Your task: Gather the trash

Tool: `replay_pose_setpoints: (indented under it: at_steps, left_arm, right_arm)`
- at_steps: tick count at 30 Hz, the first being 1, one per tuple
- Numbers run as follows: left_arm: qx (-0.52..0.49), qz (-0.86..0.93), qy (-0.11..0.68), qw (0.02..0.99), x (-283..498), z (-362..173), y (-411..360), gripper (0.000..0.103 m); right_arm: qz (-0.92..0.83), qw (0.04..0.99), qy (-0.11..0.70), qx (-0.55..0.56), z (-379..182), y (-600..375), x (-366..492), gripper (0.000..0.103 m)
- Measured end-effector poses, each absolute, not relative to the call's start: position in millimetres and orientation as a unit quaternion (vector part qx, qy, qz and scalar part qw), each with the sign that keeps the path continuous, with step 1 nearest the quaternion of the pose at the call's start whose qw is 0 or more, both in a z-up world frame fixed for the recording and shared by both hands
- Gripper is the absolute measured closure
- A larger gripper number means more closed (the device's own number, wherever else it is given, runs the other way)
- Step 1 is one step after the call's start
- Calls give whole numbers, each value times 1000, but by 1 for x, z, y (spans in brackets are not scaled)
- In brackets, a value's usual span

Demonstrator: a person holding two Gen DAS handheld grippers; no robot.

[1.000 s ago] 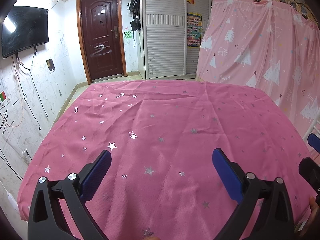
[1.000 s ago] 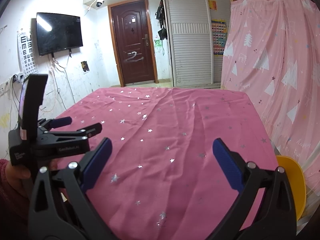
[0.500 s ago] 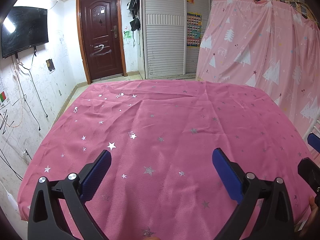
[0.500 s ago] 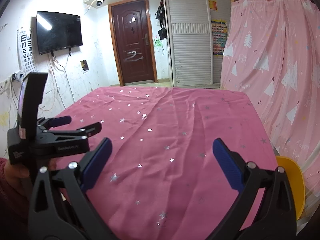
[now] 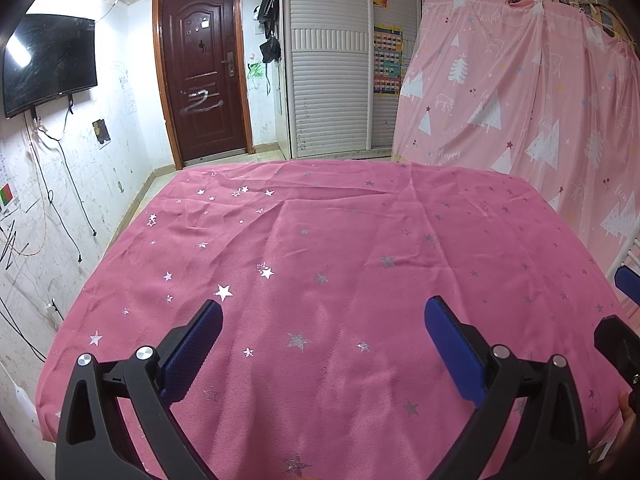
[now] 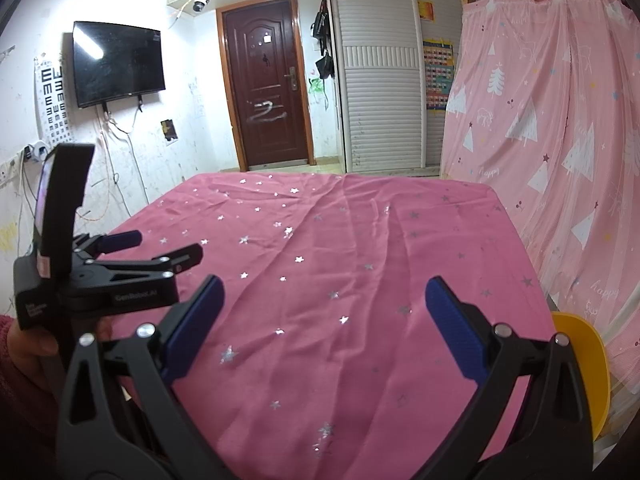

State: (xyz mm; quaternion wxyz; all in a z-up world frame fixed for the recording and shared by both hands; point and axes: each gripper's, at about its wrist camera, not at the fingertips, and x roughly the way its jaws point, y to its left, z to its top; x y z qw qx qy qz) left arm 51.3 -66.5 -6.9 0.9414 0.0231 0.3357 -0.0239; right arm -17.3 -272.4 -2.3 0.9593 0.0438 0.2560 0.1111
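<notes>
No trash shows in either view. A table under a pink star-print cloth (image 5: 340, 248) fills both views; it also shows in the right wrist view (image 6: 360, 248). My left gripper (image 5: 322, 320) is open and empty above the cloth's near part. My right gripper (image 6: 322, 300) is open and empty above the cloth's near right part. The left gripper also shows in the right wrist view (image 6: 148, 248), held in a hand at the left. A part of the right gripper (image 5: 620, 336) shows at the right edge of the left wrist view.
A yellow round object (image 6: 588, 364) sits beyond the table's right edge. A pink tree-print curtain (image 6: 560, 128) hangs to the right. A dark door (image 5: 200, 84), white shutter cupboards (image 5: 332, 80) and a wall TV (image 6: 118, 62) stand at the back.
</notes>
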Motion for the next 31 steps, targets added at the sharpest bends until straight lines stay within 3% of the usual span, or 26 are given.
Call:
replay_pose_setpoints:
  at_steps: [31]
  left_arm:
    - [26, -24, 337, 941, 49, -9, -66, 9]
  right_arm:
    - [111, 959, 257, 42, -2, -271, -17, 6]
